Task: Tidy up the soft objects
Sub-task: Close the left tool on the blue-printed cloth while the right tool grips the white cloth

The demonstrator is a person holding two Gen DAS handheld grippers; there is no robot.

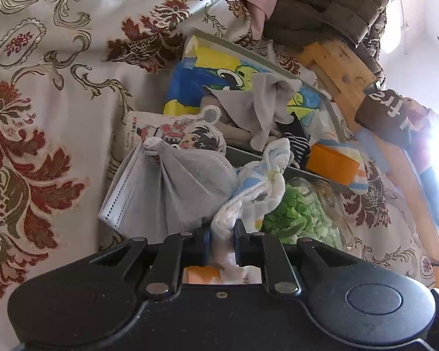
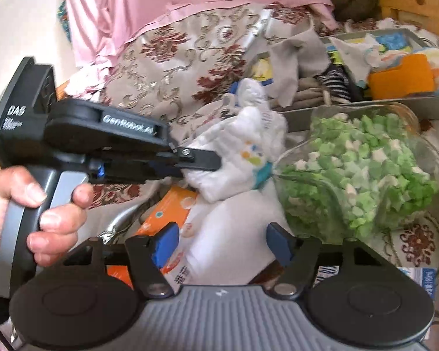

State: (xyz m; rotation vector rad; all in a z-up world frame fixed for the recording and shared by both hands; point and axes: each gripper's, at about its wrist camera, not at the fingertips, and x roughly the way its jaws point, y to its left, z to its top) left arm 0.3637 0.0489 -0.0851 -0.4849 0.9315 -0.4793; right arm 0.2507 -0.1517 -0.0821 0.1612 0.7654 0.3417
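Observation:
My left gripper [image 1: 222, 241] is shut on a knotted white cloth with blue and orange print [image 1: 254, 187]. The right wrist view shows that same gripper [image 2: 210, 161] from the side, pinching the cloth [image 2: 243, 152] above the table. A grey face mask [image 1: 166, 187] lies just left of the cloth. Behind them a grey tray [image 1: 330, 108] holds a grey cloth [image 1: 266, 99], a striped sock [image 1: 298, 143] and an orange-and-striped cloth [image 1: 336, 163]. My right gripper [image 2: 222, 242] is open and empty over a white and orange packet [image 2: 207, 228].
A clear jar of green and white bits [image 2: 357, 172] lies on its side to the right of the cloth. The table carries a floral cloth [image 1: 58, 87]. A wooden chair with a dark jacket [image 1: 330, 8] stands behind, and pink fabric [image 2: 166, 3] hangs at the back.

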